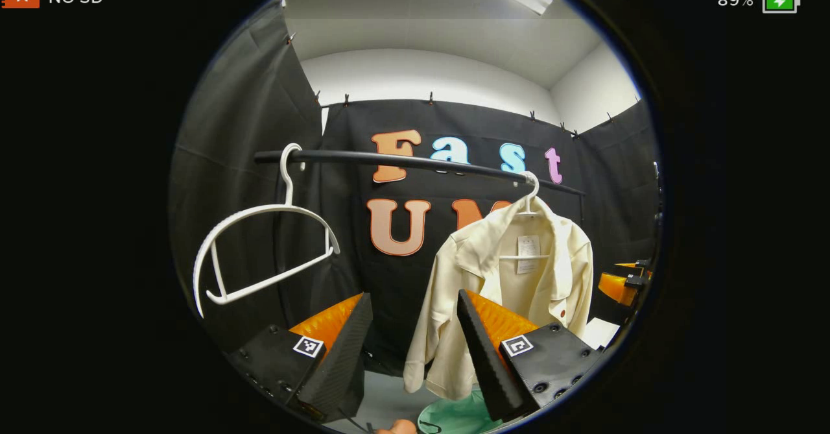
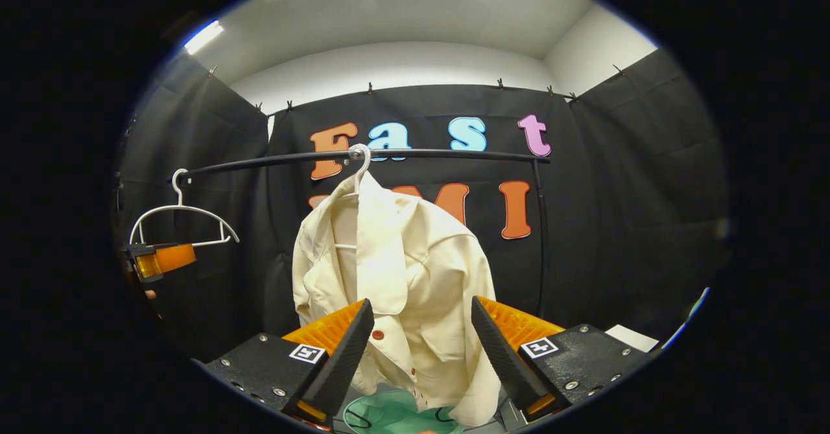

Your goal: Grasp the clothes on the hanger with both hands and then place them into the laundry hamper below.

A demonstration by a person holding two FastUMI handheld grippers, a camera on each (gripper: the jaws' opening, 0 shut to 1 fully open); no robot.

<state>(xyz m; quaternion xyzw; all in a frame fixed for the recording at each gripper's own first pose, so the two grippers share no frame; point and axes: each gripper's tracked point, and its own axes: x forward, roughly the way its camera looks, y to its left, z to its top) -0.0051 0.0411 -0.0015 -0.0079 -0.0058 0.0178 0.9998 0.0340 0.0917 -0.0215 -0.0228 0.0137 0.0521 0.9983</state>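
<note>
Left gripper view: the left gripper [image 1: 415, 349] is seen with its fingers spread wide and nothing between them; a black rail [image 1: 415, 161] is seen running across the booth; an empty white hanger [image 1: 259, 252] is hooked near the rail's left end, tilted, well apart from the garment; the cream jacket [image 1: 506, 285] is hung on a second white hanger [image 1: 530, 191] toward the rail's right end, front open, one sleeve drooping behind the right-hand finger; that finger overlaps the jacket's lower part in the picture, though contact cannot be told; below the jacket, a green laundry hamper [image 1: 454, 414] is partly seen between the fingers, its contents not discernible; at the right edge the orange and black right gripper [image 1: 622, 285] is glimpsed, too small for its state to be judged from here; a white sheet-like object [image 1: 600, 331] is noted beneath it.

Right gripper view: the right gripper [image 2: 421, 349] is seen with its fingers held wide apart, empty; the jacket [image 2: 395, 291] is centred between them, farther off, hung on its hanger [image 2: 360, 161] from the rail [image 2: 454, 155]; its hem is draped just over the hamper [image 2: 389, 414], whose green rim is seen below; the hamper's contents cannot be told; the empty hanger [image 2: 181, 217] is seen at far left, with the left gripper [image 2: 159, 260] just below it.
</note>
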